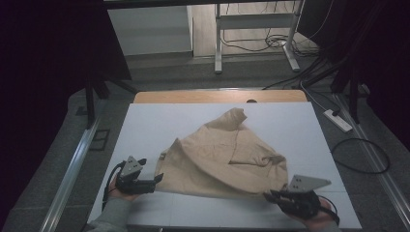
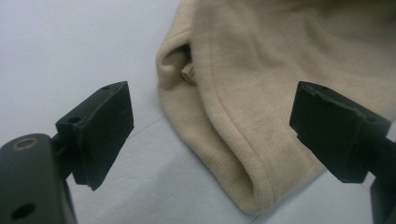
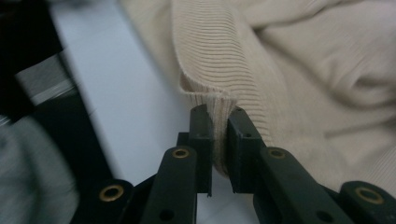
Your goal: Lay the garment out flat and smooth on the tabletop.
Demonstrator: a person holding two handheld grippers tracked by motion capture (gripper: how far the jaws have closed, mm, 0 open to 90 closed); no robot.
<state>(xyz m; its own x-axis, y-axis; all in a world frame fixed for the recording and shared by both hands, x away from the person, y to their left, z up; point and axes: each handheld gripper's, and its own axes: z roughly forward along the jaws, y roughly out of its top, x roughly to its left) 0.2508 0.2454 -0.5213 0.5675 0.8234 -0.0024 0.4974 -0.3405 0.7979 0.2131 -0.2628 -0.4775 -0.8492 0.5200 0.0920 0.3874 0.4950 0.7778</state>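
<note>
High view, setting: a white rectangular counter [image 1: 145, 125] with a wooden strip along its far edge; grey floor, cables and a metal frame beyond it.
Garment: a beige, soft knitted sweater [image 1: 222, 157] lies rumpled on the middle of the counter, one part bunched up toward the far side, its near hem running along the counter's near part between the two hands.
Left claw: the left claw [image 1: 157, 180] lies low over the counter just beside the sweater's near left corner, in the person's left hand [image 1: 123, 191], a grey sleeve behind it.
Left claw, state: in the left gripper view its two black pads [image 2: 100, 130] stand wide apart; the rounded, folded edge of the sweater [image 2: 243, 116] lies on the counter between and beyond them, touched by neither pad.
Right claw: the right claw [image 1: 270, 195] sits at the sweater's near right corner, in the person's right hand [image 1: 314, 212], with a grey three-cornered plate [image 1: 307, 182] on top.
Right claw, state: in the right gripper view the right claw [image 3: 219, 119] has its jaws narrow, pinching the ribbed hem of the sweater [image 3: 215, 70]; the rib fabric is squeezed flat between the pads.
Fabric near right claw: the ribbed band runs away from the jaws, with smoother folds of the sweater piled beside it.
</note>
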